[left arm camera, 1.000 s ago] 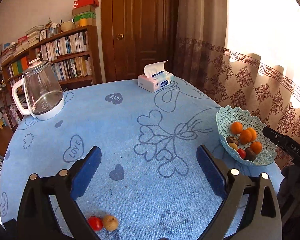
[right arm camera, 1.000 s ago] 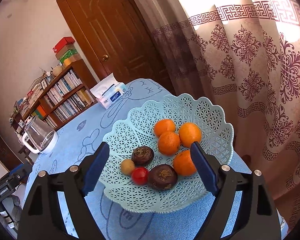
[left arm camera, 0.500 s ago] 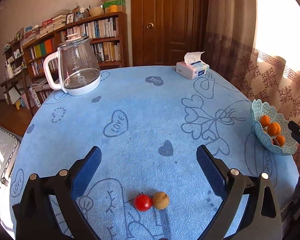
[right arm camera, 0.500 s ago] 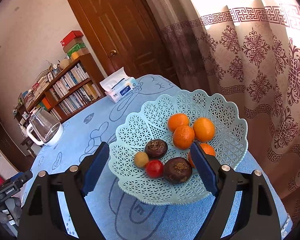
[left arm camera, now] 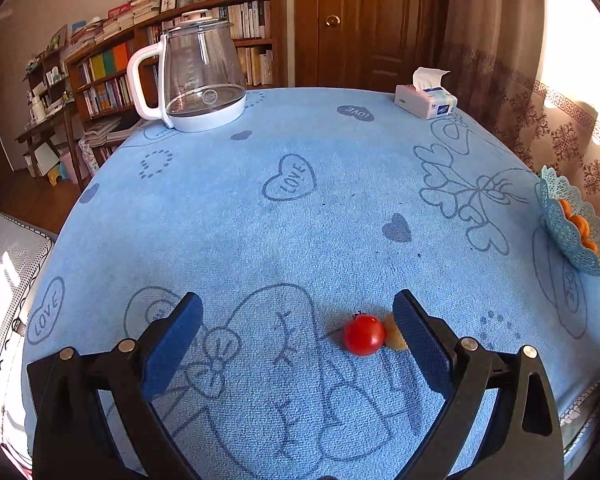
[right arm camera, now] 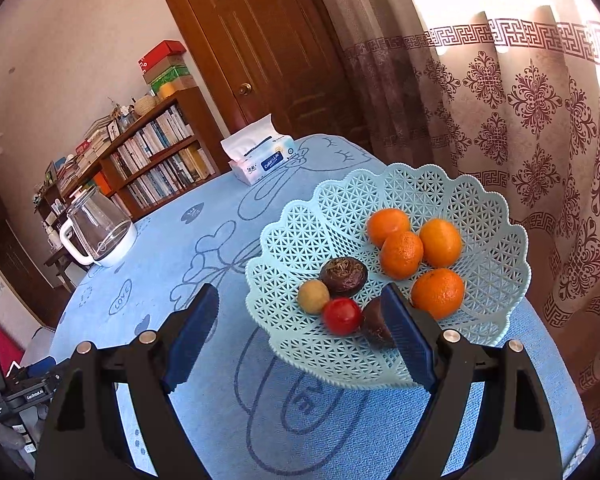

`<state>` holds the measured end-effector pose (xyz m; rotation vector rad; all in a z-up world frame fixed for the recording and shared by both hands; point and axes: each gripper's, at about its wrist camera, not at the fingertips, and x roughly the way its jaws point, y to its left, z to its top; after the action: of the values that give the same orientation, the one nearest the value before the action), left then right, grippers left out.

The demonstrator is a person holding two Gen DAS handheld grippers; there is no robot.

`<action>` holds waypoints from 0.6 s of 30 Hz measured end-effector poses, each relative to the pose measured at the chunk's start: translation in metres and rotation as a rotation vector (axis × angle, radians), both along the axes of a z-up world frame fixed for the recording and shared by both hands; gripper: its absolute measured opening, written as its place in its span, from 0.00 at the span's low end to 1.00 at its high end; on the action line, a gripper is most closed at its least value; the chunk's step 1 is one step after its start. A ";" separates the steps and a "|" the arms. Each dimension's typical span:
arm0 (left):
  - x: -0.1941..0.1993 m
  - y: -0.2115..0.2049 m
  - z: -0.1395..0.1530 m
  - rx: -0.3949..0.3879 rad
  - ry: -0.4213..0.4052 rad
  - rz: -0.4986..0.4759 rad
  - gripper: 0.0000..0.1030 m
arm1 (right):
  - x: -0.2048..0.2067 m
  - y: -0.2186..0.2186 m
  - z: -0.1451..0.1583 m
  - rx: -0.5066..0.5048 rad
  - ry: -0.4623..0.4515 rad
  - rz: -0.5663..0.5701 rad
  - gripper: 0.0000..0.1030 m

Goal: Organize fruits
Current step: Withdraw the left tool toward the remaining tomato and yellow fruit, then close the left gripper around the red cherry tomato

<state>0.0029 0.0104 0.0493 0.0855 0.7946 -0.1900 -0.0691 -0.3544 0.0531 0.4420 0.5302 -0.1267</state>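
A red cherry tomato (left arm camera: 363,335) and a small tan fruit (left arm camera: 395,333) lie side by side on the blue tablecloth. My left gripper (left arm camera: 298,340) is open and empty just above them; its right finger partly hides the tan fruit. A pale green lattice fruit basket (right arm camera: 496,236) holds several oranges (right arm camera: 401,254), two dark brown fruits (right arm camera: 344,275), a tomato (right arm camera: 341,315) and a tan fruit (right arm camera: 313,297). My right gripper (right arm camera: 300,328) is open and empty, at the basket's near left rim. The basket also shows in the left wrist view (left arm camera: 568,236).
A glass kettle (left arm camera: 198,76) stands at the table's far left and a tissue box (left arm camera: 426,100) at the far right. Bookshelves (left arm camera: 112,76), a wooden door (right arm camera: 260,40) and patterned curtains (right arm camera: 540,100) surround the round table (left arm camera: 300,200).
My left gripper has swung left and come down towards the tomato and tan fruit, which now sit between its fingers. My right gripper has drawn back and left from the basket.
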 end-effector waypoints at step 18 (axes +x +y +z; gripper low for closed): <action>-0.004 -0.007 -0.031 0.030 0.085 -0.037 0.92 | 0.004 0.030 -0.002 -0.063 0.010 0.083 0.82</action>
<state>-0.0008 0.0033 0.0187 0.1212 0.8811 -0.2182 -0.0647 -0.3243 0.0507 0.3574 0.5524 -0.0659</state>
